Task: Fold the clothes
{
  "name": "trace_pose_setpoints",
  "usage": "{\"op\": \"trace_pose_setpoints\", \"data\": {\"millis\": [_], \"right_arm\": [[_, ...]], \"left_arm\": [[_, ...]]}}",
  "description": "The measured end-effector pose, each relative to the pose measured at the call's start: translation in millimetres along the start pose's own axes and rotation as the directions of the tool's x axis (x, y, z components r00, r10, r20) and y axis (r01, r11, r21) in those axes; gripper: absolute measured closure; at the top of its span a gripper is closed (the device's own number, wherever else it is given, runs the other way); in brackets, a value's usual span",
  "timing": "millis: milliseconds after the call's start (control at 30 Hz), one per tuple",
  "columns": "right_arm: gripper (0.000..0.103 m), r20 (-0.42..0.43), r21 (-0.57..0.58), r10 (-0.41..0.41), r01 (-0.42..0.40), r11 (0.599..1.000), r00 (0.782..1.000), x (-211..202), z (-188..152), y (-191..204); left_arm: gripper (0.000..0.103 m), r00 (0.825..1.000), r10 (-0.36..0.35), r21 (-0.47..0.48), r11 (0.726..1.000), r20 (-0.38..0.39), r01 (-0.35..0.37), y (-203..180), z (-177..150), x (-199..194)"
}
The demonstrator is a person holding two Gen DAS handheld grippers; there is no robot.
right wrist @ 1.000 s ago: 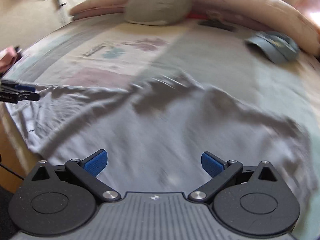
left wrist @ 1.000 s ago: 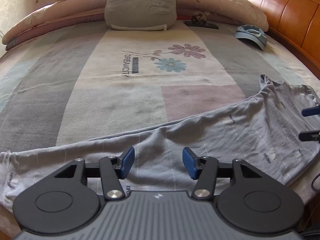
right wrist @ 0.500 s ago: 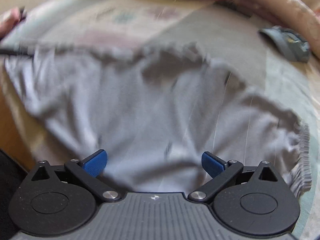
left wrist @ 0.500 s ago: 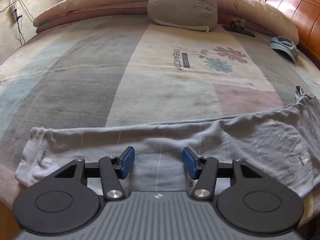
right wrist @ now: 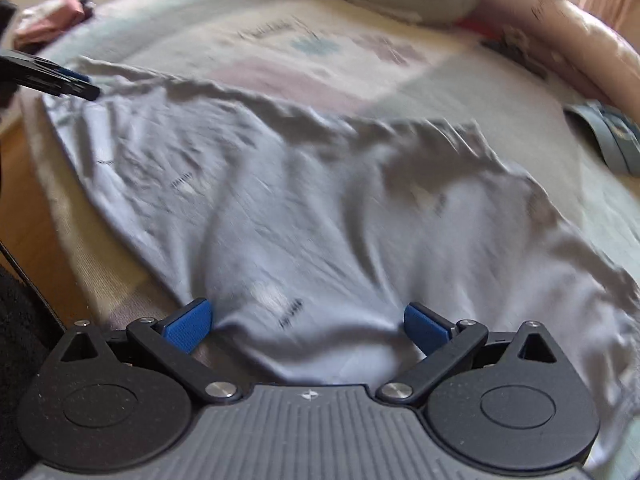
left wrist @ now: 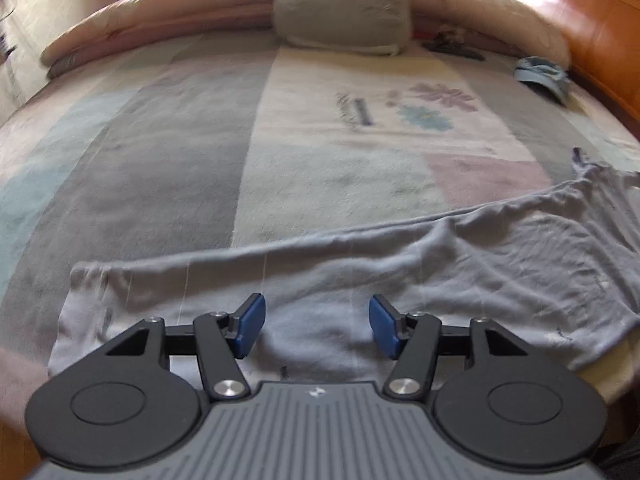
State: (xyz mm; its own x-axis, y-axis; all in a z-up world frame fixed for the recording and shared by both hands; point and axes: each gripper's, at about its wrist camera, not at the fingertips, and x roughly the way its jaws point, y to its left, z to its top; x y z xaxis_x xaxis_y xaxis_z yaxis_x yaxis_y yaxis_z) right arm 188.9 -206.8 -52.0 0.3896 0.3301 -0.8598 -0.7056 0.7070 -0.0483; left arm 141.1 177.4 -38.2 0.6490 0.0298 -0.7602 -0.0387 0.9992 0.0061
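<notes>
— Counting garments: how many on the bed [left wrist: 168, 168]?

— One, a grey garment [left wrist: 420, 280]. In the left wrist view it runs as a long band across the lower half of the frame, from lower left to the right edge. In the right wrist view it fills the middle of the frame, wrinkled, lying flat on the bedspread.

— And the grippers?

— Two. The left gripper [left wrist: 317, 327] sits at bottom centre of its view, its two blue pads [left wrist: 251, 325] spread apart, with cloth showing in the gap and nothing pinched. The right gripper [right wrist: 308, 325] is spread wider, its two pads either side of the garment's near edge; whether they touch the cloth I cannot tell. Both views are blurred.

— Anything else on the bed?

— One grey cushion [left wrist: 344, 12] at top centre against the rolled quilt [left wrist: 152, 20]. One blue cap [left wrist: 542, 76] at upper right, near the wooden headboard [left wrist: 600, 32]. Two printed flowers [left wrist: 432, 108] on the bedspread. In the right view, the left gripper's tips show at upper left, by the garment's far end.
</notes>
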Motion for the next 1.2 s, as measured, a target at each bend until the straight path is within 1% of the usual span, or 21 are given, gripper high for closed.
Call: {"op": "trace_pose_setpoints", "data": {"millis": [33,100,133,200,267,333,367,433,467,500,533,567,667,733,767,867,900,967,1033,1133,1200], "right_arm": [[0.0,0.004,0.014,-0.009,0.009,1.0,1.0,0.1,3.7,2.0],[0.0,0.022,0.02,-0.009,0.009,1.0,1.0,4.9,8.2,11.3],[0.0,0.031,0.023,-0.01,0.009,1.0,0.999,7.3,10.4,16.0],[0.0,0.048,0.029,-0.01,0.009,1.0,0.999,12.2,14.8,25.3],[0.0,0.066,0.036,-0.011,0.009,0.999,0.998,17.0,19.3,34.7],[0.0,0.084,0.042,-0.012,0.009,0.999,0.996,21.8,23.7,44.0],[0.0,0.078,0.044,-0.016,0.013,0.999,0.997,22.3,25.3,46.7],[0.0,0.027,0.048,-0.037,0.036,0.998,0.999,16.7,27.5,45.5],[0.0,0.021,0.059,-0.047,0.046,0.997,0.999,14.1,31.8,45.3],[0.0,0.029,0.072,-0.051,0.049,0.996,0.998,11.6,37.2,45.1],[0.0,0.062,0.091,-0.044,0.038,0.995,0.997,9.4,44.8,44.8],[0.0,0.09,0.102,-0.036,0.027,0.994,0.995,9.0,53.8,46.3],[0.0,0.14,0.081,-0.001,-0.01,0.997,0.99,18.8,89.0,60.2],[0.0,0.136,0.058,0.054,-0.063,0.996,0.989,34.2,108.8,73.9],[0.0,0.126,0.047,0.069,-0.075,0.996,0.99,42.6,116.0,82.0],[0.0,0.099,0.02,0.035,-0.037,0.999,0.994,69.1,129.6,99.9],[0.0,0.1,0.025,0.018,-0.02,0.999,0.995,76.8,133.4,101.9],[0.0,0.13,0.075,-0.023,0.013,0.997,0.991,88.4,140.1,94.8],[0.0,0.146,0.125,-0.053,0.034,0.992,0.988,95.3,147.2,86.8],[0.0,0.133,0.146,-0.066,0.047,0.988,0.989,93.8,155.4,83.2],[0.0,0.132,0.142,-0.044,0.025,0.99,0.99,81.9,154.6,82.8]], "left_arm": [[0.044,1.0,-0.016,0.029,0.999,0.019,0.015,-2.4,2.1,-3.0],[0.043,0.999,-0.043,0.073,0.996,0.027,0.041,-6.0,3.6,-3.5],[0.043,0.998,-0.054,0.081,0.995,0.022,0.052,-6.0,2.1,-1.5],[0.043,0.998,-0.07,0.083,0.994,0.004,0.069,-1.9,-5.3,1.5],[0.043,0.997,-0.067,0.073,0.995,-0.022,0.069,7.5,-17.5,4.2],[0.043,0.997,-0.072,0.07,0.995,-0.022,0.073,18.0,-25.0,-2.1],[0.043,0.997,-0.074,0.068,0.995,-0.022,0.075,23.3,-28.7,-5.3],[0.043,0.997,-0.08,0.049,0.996,-0.013,0.08,32.3,-26.1,-12.1],[0.043,0.996,-0.093,0.04,0.995,0.005,0.093,36.5,-22.5,-15.1],[0.042,0.994,-0.103,0.034,0.994,0.024,0.102,39.3,-17.8,-15.7],[0.042,0.993,-0.112,0.028,0.993,0.043,0.111,42.0,-13.0,-16.2],[0.041,0.993,-0.11,0.032,0.994,0.051,0.109,42.5,-9.9,-13.9],[0.041,0.992,-0.104,0.045,0.994,0.071,0.101,43.1,-2.9,-6.5],[0.041,0.993,-0.099,0.047,0.994,0.067,0.096,43.6,-3.2,-0.2],[0.041,0.994,-0.095,0.037,0.995,0.057,0.093,45.0,-4.6,3.7],[0.04,0.999,-0.047,-0.016,0.999,0.017,0.047,54.2,-10.9,16.1],[0.04,0.999,-0.041,-0.034,0.999,0.023,0.042,58.2,-10.7,17.1],[0.04,0.999,-0.028,-0.072,0.997,0.035,0.03,66.3,-10.4,18.9],[0.04,0.999,-0.007,-0.088,0.996,0.036,0.01,70.5,-6.7,23.2],[0.041,0.999,-0.005,-0.091,0.996,0.033,0.008,68.9,0.9,21.0],[0.041,0.998,-0.037,-0.082,0.996,0.048,0.041,66.3,0.2,12.3]]}}
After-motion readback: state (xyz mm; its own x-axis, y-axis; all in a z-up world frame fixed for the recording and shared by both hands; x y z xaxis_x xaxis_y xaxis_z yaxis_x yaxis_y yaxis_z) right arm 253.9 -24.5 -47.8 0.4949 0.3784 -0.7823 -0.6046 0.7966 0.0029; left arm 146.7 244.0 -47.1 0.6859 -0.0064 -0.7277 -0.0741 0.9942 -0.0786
